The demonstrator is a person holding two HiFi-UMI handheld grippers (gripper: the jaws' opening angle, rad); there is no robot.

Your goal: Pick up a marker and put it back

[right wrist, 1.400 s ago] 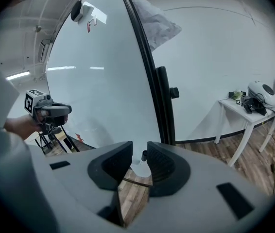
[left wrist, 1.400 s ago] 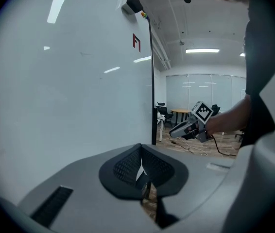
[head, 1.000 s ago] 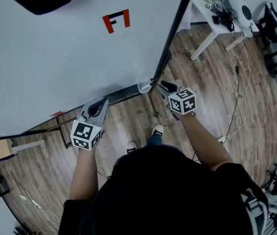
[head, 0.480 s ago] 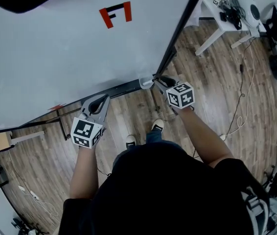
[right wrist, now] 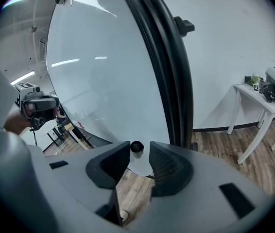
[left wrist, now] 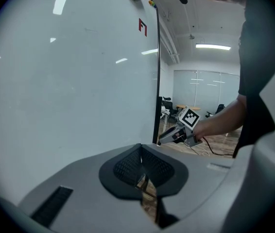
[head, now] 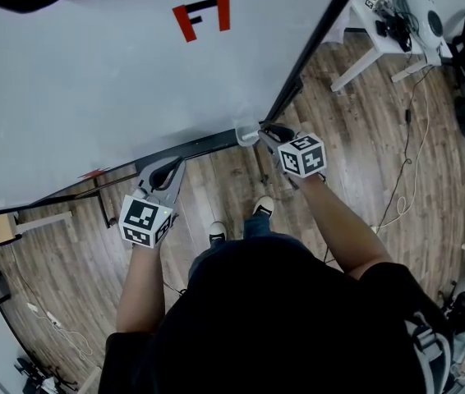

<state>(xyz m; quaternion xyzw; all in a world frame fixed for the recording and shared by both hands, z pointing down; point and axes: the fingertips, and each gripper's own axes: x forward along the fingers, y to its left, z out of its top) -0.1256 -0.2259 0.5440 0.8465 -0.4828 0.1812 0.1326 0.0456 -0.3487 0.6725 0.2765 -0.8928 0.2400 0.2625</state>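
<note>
Right gripper (right wrist: 139, 150): jaws have just been opening and now stand wide. The marker (right wrist: 137, 146) shows in the gap at their tips, and neither pad is pressing on it. I see only its round dark end, glossy, on a pale piece below it; I cannot tell how much of that piece is marker body.

In the head view this spot is the pale end piece (head: 246, 132) at the right end of the black tray (head: 191, 148), under the whiteboard (head: 117, 80). The right gripper's tips sit just beside it.

Left gripper (left wrist: 141, 154): ribbed dark pads closed on each other, nothing between them, held near the board face, well apart from the marker.

Materials: board smooth, matte white, with a red block mark (head: 202, 16); frame post (right wrist: 169, 67) rounded black; gripper shells plain grey; floor (head: 380, 121) wood-grain planks.
</note>
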